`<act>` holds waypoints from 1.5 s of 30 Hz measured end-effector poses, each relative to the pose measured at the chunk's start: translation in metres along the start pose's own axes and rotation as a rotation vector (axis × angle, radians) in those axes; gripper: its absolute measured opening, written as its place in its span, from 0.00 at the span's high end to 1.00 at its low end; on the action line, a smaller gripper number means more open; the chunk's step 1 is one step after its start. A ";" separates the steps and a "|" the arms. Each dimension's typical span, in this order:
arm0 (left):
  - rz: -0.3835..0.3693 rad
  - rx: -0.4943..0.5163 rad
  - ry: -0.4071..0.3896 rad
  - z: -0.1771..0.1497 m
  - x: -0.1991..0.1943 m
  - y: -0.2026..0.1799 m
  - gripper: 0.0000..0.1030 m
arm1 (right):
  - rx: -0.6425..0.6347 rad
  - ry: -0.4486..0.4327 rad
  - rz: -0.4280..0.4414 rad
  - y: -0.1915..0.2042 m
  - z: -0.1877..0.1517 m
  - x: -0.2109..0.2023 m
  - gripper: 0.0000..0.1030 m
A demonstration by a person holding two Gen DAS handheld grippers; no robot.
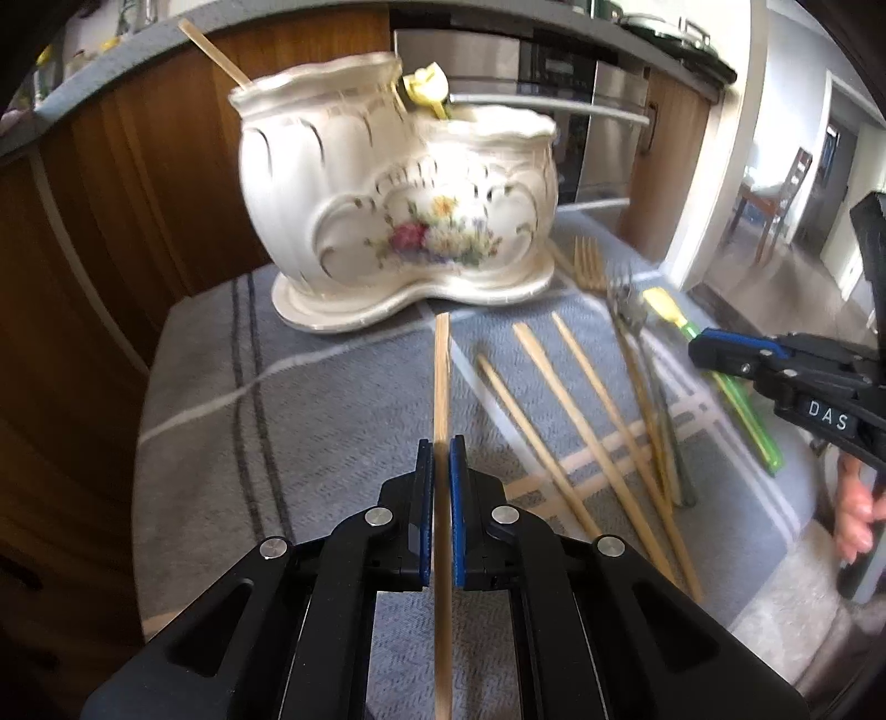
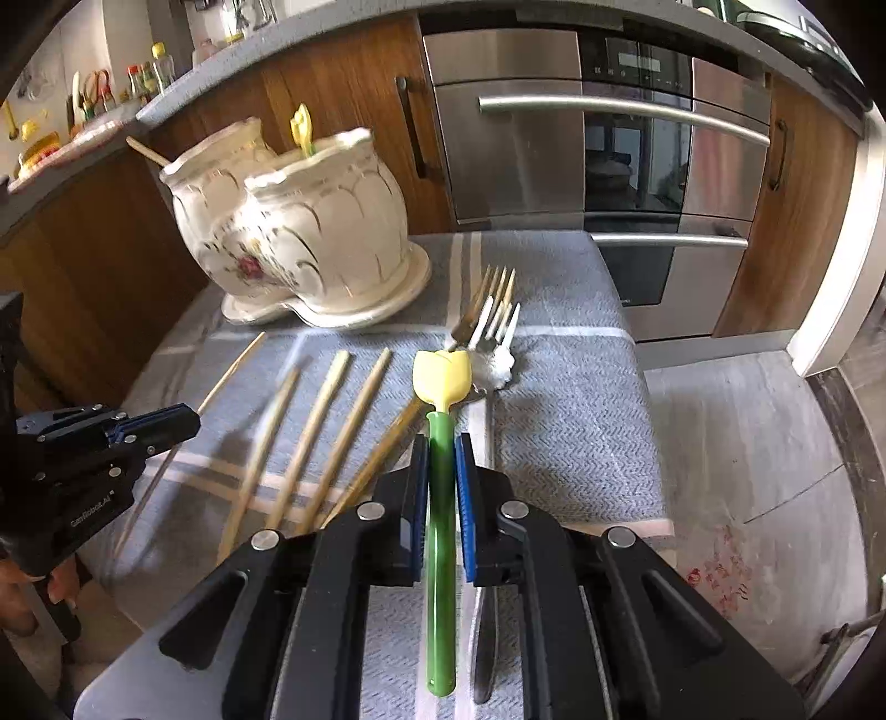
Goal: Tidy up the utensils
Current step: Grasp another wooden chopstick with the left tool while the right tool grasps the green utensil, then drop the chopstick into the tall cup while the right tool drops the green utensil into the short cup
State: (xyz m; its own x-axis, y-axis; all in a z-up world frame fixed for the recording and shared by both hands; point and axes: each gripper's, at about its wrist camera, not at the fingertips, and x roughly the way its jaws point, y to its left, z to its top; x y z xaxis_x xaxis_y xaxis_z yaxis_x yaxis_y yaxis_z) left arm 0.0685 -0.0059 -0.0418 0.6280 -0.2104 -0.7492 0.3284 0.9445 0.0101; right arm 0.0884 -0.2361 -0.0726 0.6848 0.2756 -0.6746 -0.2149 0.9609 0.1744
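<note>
A white flowered ceramic holder with two cups stands at the back of the grey cloth; it also shows in the right wrist view. It holds a chopstick and a yellow-headed utensil. My left gripper is shut on a wooden chopstick that points toward the holder. My right gripper is shut on the green handle of a yellow tulip-headed utensil. Loose chopsticks and forks lie on the cloth.
The grey striped cloth covers a small table. A steel oven and wooden cabinets stand behind it. A grey floor lies to the right. A counter with bottles is at the back left.
</note>
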 end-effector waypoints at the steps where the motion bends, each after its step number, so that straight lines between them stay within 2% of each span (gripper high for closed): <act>1: 0.000 0.001 -0.015 0.000 -0.004 0.001 0.94 | -0.004 -0.006 0.002 0.001 -0.001 -0.001 0.91; 6: -0.022 -0.010 -0.096 0.000 -0.020 0.008 0.94 | -0.004 -0.066 0.040 0.006 0.002 -0.016 0.91; 13: -0.026 -0.006 -0.254 0.027 -0.059 0.018 0.94 | -0.044 -0.226 0.091 0.015 0.034 -0.047 0.91; 23: -0.036 -0.049 -0.453 0.110 -0.082 0.047 0.94 | -0.071 -0.394 0.177 0.030 0.111 -0.048 0.91; 30: -0.044 -0.086 -0.532 0.161 -0.073 0.066 0.94 | -0.077 -0.439 0.216 0.034 0.156 -0.031 0.91; 35: -0.049 -0.102 -0.590 0.183 -0.062 0.069 0.94 | -0.001 -0.462 0.295 0.031 0.176 -0.010 0.91; 40: -0.035 -0.115 -0.623 0.193 -0.044 0.065 0.94 | 0.091 -0.466 0.362 0.025 0.176 0.017 0.91; 45: 0.032 -0.058 -0.644 0.192 -0.028 0.052 0.94 | 0.129 -0.458 0.346 0.022 0.166 0.042 0.91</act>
State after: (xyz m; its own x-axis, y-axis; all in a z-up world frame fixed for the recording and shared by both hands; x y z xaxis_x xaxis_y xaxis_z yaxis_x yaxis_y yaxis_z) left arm 0.2034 0.0006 0.1063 0.9402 -0.2742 -0.2020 0.2753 0.9611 -0.0233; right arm 0.2279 -0.1996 0.0223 0.8270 0.5294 -0.1894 -0.4130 0.8005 0.4342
